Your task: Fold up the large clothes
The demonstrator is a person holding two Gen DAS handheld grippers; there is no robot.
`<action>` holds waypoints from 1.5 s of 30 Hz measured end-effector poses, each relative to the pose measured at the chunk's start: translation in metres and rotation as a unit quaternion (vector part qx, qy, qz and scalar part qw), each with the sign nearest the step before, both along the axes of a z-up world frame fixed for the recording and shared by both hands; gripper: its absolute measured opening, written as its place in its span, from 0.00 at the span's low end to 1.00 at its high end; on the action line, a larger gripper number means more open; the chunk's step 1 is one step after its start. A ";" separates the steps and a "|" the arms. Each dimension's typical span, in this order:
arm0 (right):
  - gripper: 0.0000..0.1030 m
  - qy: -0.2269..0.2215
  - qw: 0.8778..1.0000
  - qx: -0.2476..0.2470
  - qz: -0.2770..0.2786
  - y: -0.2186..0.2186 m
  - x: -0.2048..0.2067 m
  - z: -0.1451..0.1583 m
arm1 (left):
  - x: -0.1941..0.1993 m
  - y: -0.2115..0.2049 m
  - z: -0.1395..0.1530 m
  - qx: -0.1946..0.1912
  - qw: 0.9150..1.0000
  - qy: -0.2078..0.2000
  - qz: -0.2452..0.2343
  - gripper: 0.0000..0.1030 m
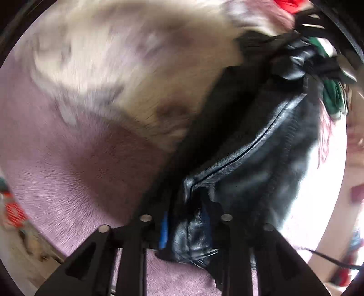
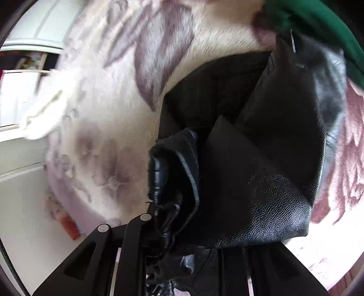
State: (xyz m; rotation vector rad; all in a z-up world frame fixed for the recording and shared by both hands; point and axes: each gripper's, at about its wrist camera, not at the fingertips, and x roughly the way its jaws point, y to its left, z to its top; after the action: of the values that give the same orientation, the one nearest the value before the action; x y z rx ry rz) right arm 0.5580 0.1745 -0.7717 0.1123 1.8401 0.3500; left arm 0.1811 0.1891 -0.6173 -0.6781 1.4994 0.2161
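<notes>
A black leather jacket [image 1: 250, 148] lies stretched over a plush pink and cream blanket [image 1: 75, 159]. My left gripper [image 1: 184, 230] is shut on a bunched edge of the jacket, which fills the gap between the fingers. In the right wrist view the jacket [image 2: 261, 182] hangs in folds right in front of the camera. My right gripper [image 2: 179, 230] is shut on another bunched part of it, and the leather hides the right finger. The blanket [image 2: 102, 113] lies under it, blurred.
A green garment [image 2: 318, 25] lies at the far right beyond the jacket, and it shows in the left wrist view [image 1: 332, 95] next to something red [image 1: 289, 5]. The blanket's edge and a pale floor [image 2: 25, 205] with small items are at the left.
</notes>
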 end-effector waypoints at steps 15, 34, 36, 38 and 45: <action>0.74 0.052 0.989 0.135 -0.040 -0.043 -0.046 0.012 | -0.031 0.059 -0.017 -0.175 0.982 -0.030 0.061 0.46; 0.13 0.096 0.977 0.083 -0.171 -0.193 -0.257 -0.047 | -0.046 0.014 0.033 -0.012 0.998 -0.052 -0.017 0.10; 0.13 0.107 0.980 0.073 -0.150 -0.187 -0.267 -0.053 | -0.046 0.014 0.018 -0.009 0.999 -0.030 -0.014 0.10; 0.13 0.133 0.980 0.070 -0.130 -0.183 -0.270 -0.066 | -0.046 0.021 0.005 -0.026 1.000 -0.010 0.007 0.13; 0.25 0.079 0.991 0.061 -0.094 -0.211 -0.196 -0.004 | -0.025 0.021 0.059 0.063 0.998 0.002 -0.031 0.25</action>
State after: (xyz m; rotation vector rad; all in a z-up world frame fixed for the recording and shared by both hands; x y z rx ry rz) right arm 0.3619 -0.0365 -0.7762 0.4061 1.9442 0.3288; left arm 0.1565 0.2099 -0.5588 -0.5299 1.4946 0.2619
